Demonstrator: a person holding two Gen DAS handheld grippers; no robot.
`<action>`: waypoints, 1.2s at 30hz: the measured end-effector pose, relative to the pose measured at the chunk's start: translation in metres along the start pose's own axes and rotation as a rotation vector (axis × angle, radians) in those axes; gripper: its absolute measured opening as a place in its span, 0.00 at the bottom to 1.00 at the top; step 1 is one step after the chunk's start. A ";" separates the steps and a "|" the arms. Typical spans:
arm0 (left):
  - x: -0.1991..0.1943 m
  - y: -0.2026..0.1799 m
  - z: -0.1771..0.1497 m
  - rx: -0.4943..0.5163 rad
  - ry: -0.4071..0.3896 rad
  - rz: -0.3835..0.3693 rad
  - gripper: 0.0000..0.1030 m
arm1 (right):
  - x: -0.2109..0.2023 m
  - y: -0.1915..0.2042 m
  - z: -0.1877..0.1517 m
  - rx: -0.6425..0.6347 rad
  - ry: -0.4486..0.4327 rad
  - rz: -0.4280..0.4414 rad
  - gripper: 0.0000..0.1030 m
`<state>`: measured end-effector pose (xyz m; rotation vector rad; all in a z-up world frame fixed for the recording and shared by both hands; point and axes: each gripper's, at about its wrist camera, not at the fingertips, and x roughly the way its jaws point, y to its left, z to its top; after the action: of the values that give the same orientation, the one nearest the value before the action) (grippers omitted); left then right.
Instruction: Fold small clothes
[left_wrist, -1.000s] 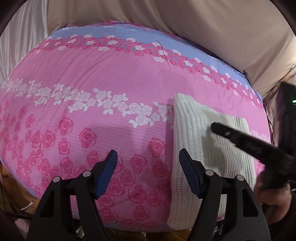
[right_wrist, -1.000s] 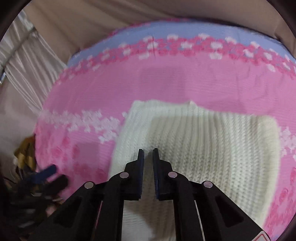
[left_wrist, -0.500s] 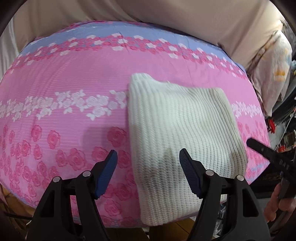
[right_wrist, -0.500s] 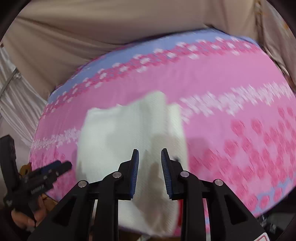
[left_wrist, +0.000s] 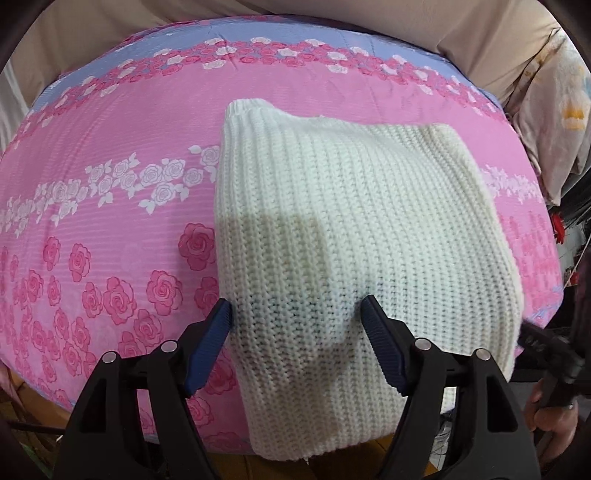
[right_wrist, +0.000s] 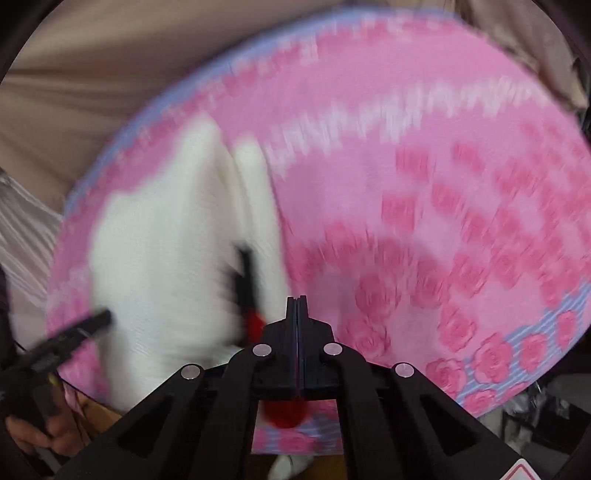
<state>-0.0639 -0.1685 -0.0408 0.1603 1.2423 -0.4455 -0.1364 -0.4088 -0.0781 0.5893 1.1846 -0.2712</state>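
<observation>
A folded cream knit garment (left_wrist: 351, 236) lies on the pink rose-print bed cover (left_wrist: 110, 206), its near end hanging over the bed's front edge. My left gripper (left_wrist: 297, 314) is open, its blue-padded fingers (left_wrist: 212, 332) straddling the near part of the garment just above it. In the blurred right wrist view the garment (right_wrist: 166, 251) lies to the left. My right gripper (right_wrist: 297, 299) is shut and empty, over the pink cover to the right of the garment. The left gripper's dark finger (right_wrist: 85, 325) shows at the lower left there.
Beige fabric (left_wrist: 369, 22) rises behind the bed. A pale patterned bundle (left_wrist: 557, 122) sits at the far right. The right hand and its gripper handle (left_wrist: 554, 373) are at the bed's right edge. A red blurred object (right_wrist: 284, 410) shows below the right gripper.
My left gripper moved right and closer, now over the garment. My right gripper swung right off the garment and closed its jaws fully.
</observation>
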 end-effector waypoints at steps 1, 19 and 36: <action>-0.001 0.002 0.000 -0.007 -0.001 -0.002 0.70 | -0.007 -0.006 -0.005 0.050 -0.029 0.026 0.00; -0.017 0.005 -0.003 -0.025 -0.057 0.029 0.68 | -0.031 0.058 -0.014 -0.262 -0.122 0.000 0.00; 0.014 0.044 -0.002 -0.282 0.031 -0.157 0.87 | -0.005 0.014 0.020 -0.003 -0.013 0.166 0.79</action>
<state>-0.0439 -0.1313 -0.0599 -0.1723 1.3398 -0.3992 -0.1158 -0.4092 -0.0642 0.6786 1.1162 -0.1315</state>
